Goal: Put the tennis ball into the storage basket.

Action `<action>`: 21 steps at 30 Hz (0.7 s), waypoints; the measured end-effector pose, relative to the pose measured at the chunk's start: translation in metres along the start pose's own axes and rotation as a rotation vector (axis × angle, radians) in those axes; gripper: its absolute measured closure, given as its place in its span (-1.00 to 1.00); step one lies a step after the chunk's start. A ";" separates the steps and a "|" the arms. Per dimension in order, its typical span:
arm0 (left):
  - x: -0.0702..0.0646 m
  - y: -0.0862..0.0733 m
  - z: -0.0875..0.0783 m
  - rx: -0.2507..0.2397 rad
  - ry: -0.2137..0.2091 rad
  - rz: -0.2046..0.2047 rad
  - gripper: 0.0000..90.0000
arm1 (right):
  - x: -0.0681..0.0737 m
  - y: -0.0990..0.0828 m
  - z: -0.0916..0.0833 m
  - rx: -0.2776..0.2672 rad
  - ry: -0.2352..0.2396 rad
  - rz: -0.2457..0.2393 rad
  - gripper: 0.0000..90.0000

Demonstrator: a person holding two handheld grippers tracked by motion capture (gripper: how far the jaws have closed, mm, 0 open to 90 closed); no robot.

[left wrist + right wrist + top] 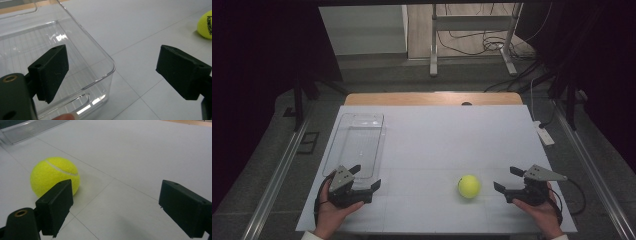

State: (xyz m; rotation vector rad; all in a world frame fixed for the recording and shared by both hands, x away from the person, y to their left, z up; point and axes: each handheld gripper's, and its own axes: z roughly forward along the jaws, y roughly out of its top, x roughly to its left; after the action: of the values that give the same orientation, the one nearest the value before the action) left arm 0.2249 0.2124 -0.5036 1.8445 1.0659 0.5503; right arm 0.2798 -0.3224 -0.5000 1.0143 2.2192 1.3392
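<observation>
At the near edge of the white table (pixel 432 150), a gripper is held in each hand, and both are seen with jaws spread apart and nothing between them. The left gripper (pixel 364 179) is found at about seven o'clock on the table, its jaws released and pointed toward the near end of the clear plastic tray (pixel 357 145); in the left gripper view the tray's rounded corner (pixel 110 67) is seen just beyond the jaws, untouched. The right gripper (pixel 507 179) is held at about five o'clock, likewise released. The yellow tennis ball (pixel 469 186) is set on the table just beside it, toward six o'clock, apart from the jaws; in the right gripper view the ball (pixel 53 176) is partly hidden behind one jaw. Farther off, the tray is stretched toward ten o'clock, and the table's wooden far edge (pixel 432 98) is seen at twelve o'clock.
</observation>
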 end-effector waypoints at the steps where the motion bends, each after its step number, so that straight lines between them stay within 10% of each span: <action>1: -0.001 0.001 0.000 0.002 -0.002 0.002 -0.74 | -0.001 -0.001 0.000 -0.001 0.000 0.002 -0.71; 21: -0.004 0.009 -0.003 0.005 -0.028 -0.011 -0.75 | -0.001 0.001 0.004 0.009 0.005 -0.001 -0.71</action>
State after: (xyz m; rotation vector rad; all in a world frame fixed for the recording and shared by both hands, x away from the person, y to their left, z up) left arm 0.2246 0.2080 -0.4942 1.8443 1.0585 0.5143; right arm 0.2832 -0.3200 -0.5011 1.0137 2.2306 1.3342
